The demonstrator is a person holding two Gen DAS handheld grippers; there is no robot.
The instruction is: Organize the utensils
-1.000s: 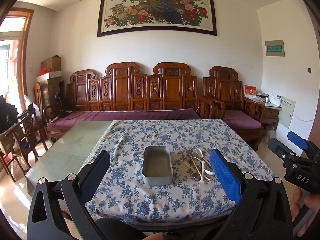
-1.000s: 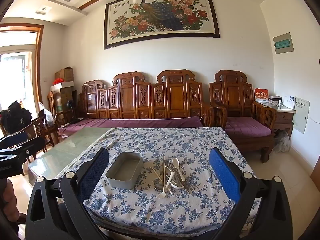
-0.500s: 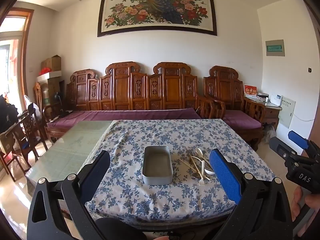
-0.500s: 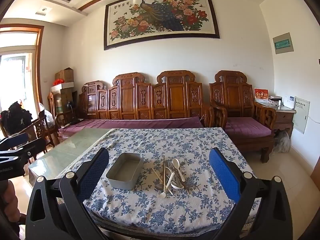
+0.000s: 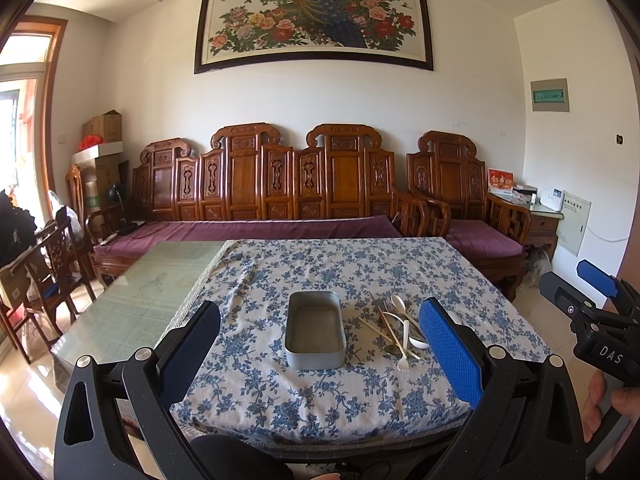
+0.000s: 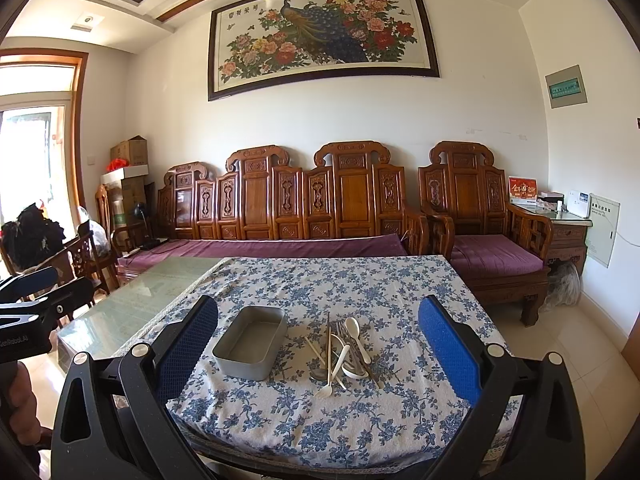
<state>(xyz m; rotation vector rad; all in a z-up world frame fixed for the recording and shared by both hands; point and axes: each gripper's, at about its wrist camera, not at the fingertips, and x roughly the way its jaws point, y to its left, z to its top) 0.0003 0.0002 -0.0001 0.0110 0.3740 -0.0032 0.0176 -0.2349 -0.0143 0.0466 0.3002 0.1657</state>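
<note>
We hold both claws above the near edge of the counter [image 5: 132,312], and each one is wide apart with nothing between its blue pads. The left claw [image 5: 320,344] looks over a grey metal tray [image 5: 315,334], which lies near the middle of the blue-flowered tablecloth [image 5: 320,268] and has nothing inside. Just to the right of the tray is the pile of utensils [image 5: 394,330]: white plastic spoons, wooden chopsticks and some metal pieces lie crossed over each other on the cloth. The pile is close to the tray but does not touch it.

From the right claw [image 6: 318,354] we see the same tray [image 6: 251,342] a little to the left and the utensils [image 6: 342,350] almost straight ahead, between the two pads. One white spoon [image 6: 357,336] lies on top of the pile, at its far side.

The cloth covers only the right part of the counter; the left part is bare glass. Behind the counter stands a carved wooden sofa [image 5: 288,184] with purple cushions, and above it hangs a peacock painting [image 5: 314,16].
</note>
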